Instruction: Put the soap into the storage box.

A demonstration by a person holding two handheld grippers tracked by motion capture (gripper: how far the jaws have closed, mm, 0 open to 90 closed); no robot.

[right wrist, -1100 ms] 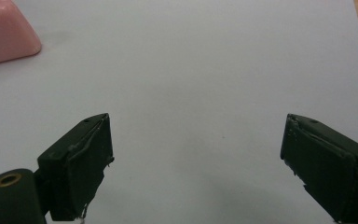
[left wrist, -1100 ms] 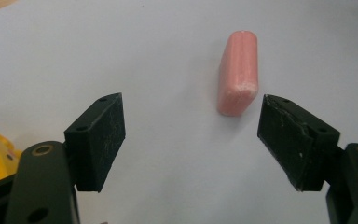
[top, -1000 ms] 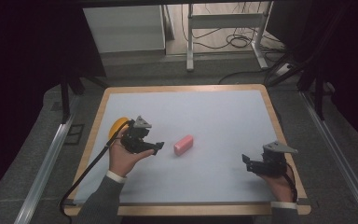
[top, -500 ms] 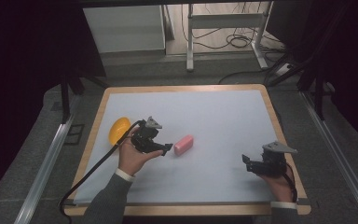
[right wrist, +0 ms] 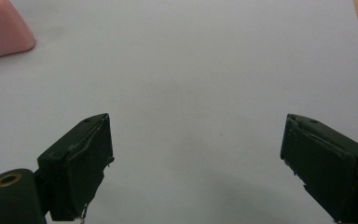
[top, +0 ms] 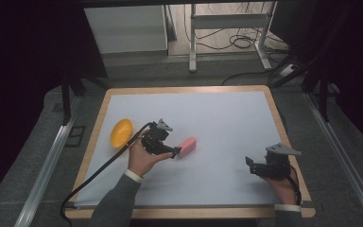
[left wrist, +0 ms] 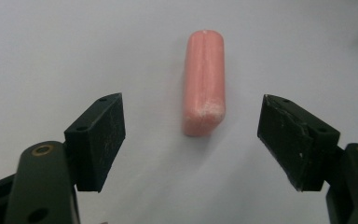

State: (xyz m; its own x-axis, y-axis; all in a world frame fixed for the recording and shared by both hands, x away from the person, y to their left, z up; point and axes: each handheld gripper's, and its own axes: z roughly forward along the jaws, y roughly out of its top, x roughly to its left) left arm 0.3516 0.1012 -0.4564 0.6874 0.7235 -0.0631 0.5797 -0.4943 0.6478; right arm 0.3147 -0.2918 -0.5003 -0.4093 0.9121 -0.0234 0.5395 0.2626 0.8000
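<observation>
A pink rounded block [top: 187, 146] lies on the white table sheet [top: 217, 118], left of centre. My left gripper [top: 174, 153] is right at the block's near-left end. In the left gripper view its jaws stand wide open, and the pink block [left wrist: 203, 82] lies lengthwise just beyond the gap between them, touching neither. My right gripper [top: 249, 163] rests open near the front right of the table. A corner of the pink block [right wrist: 2, 29] shows at the top left of the right gripper view, far from those jaws.
A yellow bowl [top: 121, 132] sits at the left edge of the sheet, behind my left hand. The wooden table rim [top: 283, 127] frames the sheet. A black cable [top: 99, 170] trails from the left gripper toward the front left corner.
My left gripper has moved right, away from the yellow bowl, up to the pink block's end. The right gripper has stayed in place.
</observation>
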